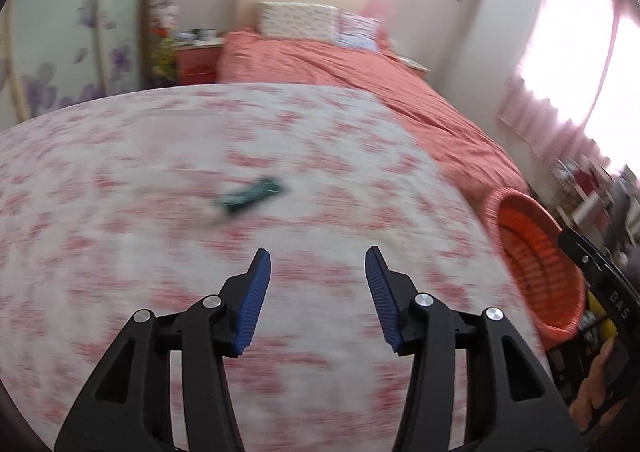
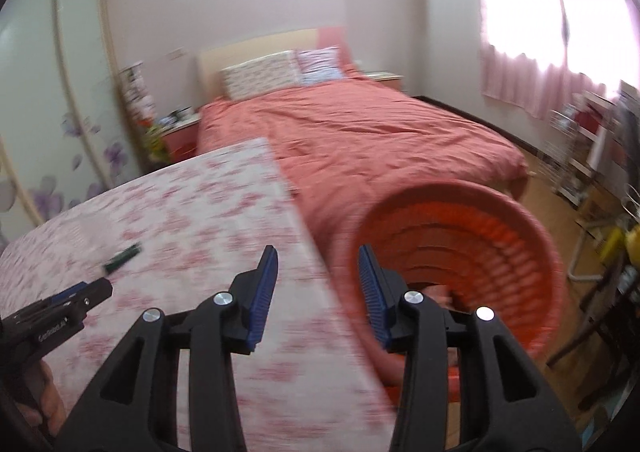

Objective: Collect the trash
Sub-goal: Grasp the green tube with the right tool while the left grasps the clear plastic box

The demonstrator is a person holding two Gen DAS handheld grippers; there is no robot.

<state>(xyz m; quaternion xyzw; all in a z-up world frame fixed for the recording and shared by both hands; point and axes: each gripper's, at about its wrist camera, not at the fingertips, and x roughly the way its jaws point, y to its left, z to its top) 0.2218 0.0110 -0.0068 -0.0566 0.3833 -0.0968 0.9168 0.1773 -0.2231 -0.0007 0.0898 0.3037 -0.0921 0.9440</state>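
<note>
Jaws of left gripper (image 1: 318,264) spread apart, nothing between them, hanging over the flowered cloth of the desk (image 1: 120,212). Jaws of right gripper (image 2: 317,264) likewise apart and bare, straddling the desk's right edge with the orange basket (image 2: 536,252) at about 2 o'clock just beyond. Seems early in the job: one piece of trash left on the desk, ungrasped; basket contents hard to read, something pale and blurred low inside, not identifiable. Further out, dark green wrapper (image 1: 250,196) lying flat on the cloth at roughly 11 o'clock from the left jaws, apart from them, clear cloth between. From the right wrist view, same wrapper at about 10 o'clock, well apart, with the left gripper's tip closer to it. Likely next: reach forward with the left jaws, close on the wrapper, carry it to the basket at 3 o'clock beside the desk. Beyond all that, bed (image 2: 360,132) with salmon cover and pillows at 12 o'clock, window with pink curtains at 1 to 2 o'clock.
</note>
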